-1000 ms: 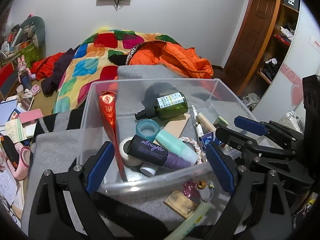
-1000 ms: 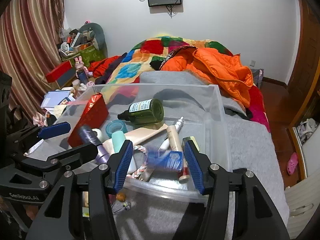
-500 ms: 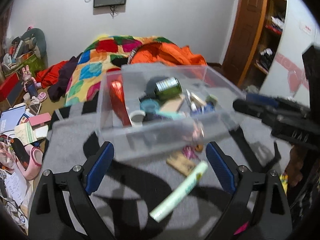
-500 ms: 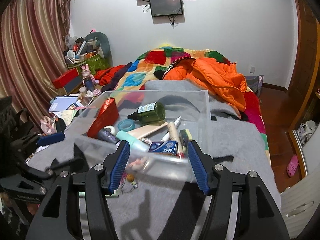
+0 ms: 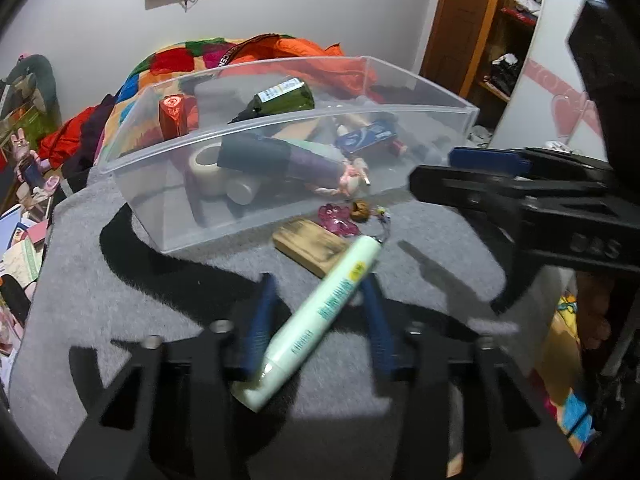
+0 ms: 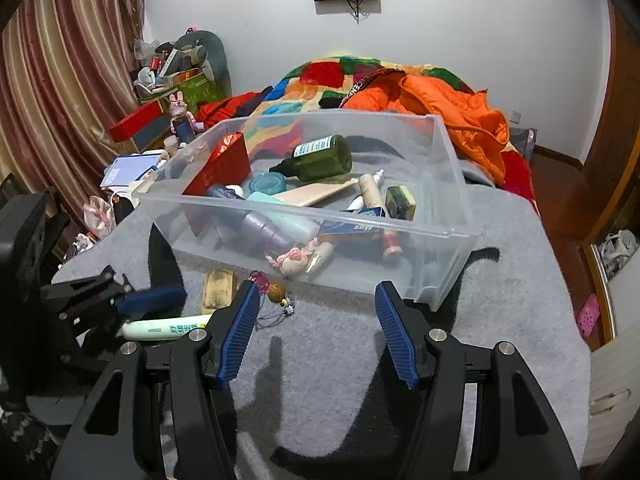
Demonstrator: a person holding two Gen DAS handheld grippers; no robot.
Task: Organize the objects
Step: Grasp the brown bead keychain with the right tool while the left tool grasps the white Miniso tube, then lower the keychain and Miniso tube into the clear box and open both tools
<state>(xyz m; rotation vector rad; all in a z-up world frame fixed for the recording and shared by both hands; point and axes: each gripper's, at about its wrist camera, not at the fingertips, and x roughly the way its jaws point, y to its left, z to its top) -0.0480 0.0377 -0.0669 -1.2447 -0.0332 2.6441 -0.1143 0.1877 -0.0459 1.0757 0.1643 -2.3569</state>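
A clear plastic bin (image 5: 168,232) (image 6: 448,264) on a grey blanket holds a green bottle (image 5: 280,100) (image 6: 320,158), a red box (image 5: 173,117) (image 6: 220,168), a purple tube and other toiletries. In front of it lie a pale green tube (image 5: 316,320) (image 6: 164,329), a wooden block (image 5: 310,246) (image 6: 218,289) and a pink keychain (image 5: 340,218) (image 6: 264,282). My left gripper (image 5: 320,320) has its jaws around the pale green tube, narrowed but blurred; contact is unclear. My right gripper (image 6: 316,332) is open and empty before the bin.
A bed with a patchwork quilt (image 6: 320,76) and an orange jacket (image 6: 448,108) lies behind the bin. Boxes, books and toys (image 6: 152,128) clutter the left side. A wooden door and shelves (image 5: 492,32) stand at the right.
Both grippers have drawn back from the bin. My left gripper has lowered over the pale green tube and its jaws have narrowed around it. The right stays open.
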